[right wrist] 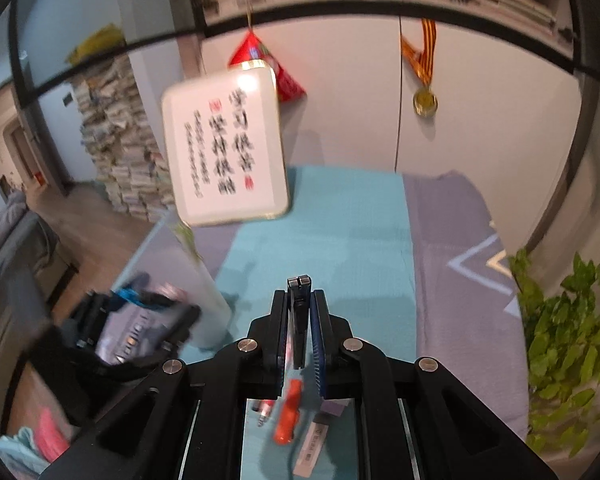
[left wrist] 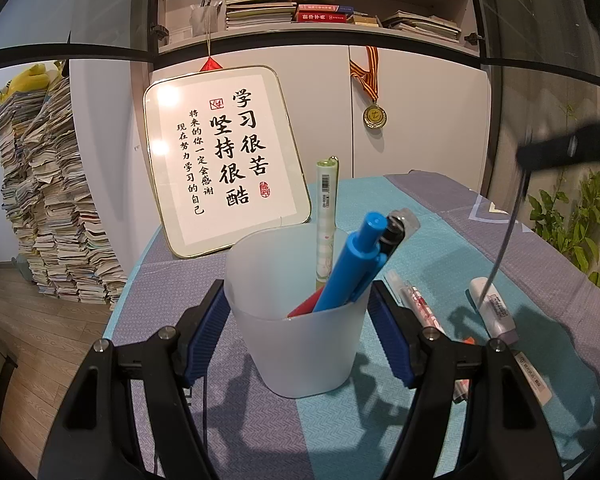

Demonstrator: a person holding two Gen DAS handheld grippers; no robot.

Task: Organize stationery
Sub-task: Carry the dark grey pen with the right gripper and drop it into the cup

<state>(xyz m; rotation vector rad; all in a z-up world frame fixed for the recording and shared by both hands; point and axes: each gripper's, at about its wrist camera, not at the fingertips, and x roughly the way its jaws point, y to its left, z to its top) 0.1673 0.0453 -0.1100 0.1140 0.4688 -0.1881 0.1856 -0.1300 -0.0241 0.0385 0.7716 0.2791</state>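
Pens [left wrist: 354, 264] stand in the white cup [left wrist: 300, 320], gripped on both sides by the left gripper [left wrist: 298, 330]. Right gripper [right wrist: 300, 316] is closed on a thin black pen [right wrist: 299, 312], raised above the table [right wrist: 340, 220].

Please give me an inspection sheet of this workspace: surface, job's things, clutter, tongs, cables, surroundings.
Surface: table, teal and grey cloth.
Job's things: translucent cup holding blue pen and others; loose pens lie right of it.
Clutter: framed calligraphy board.
Tongs: left tongs shut on the cup; right tongs shut on a thin dark item.
Cables: thin cable hanging.
Surroundings: paper stack, medal, plant.
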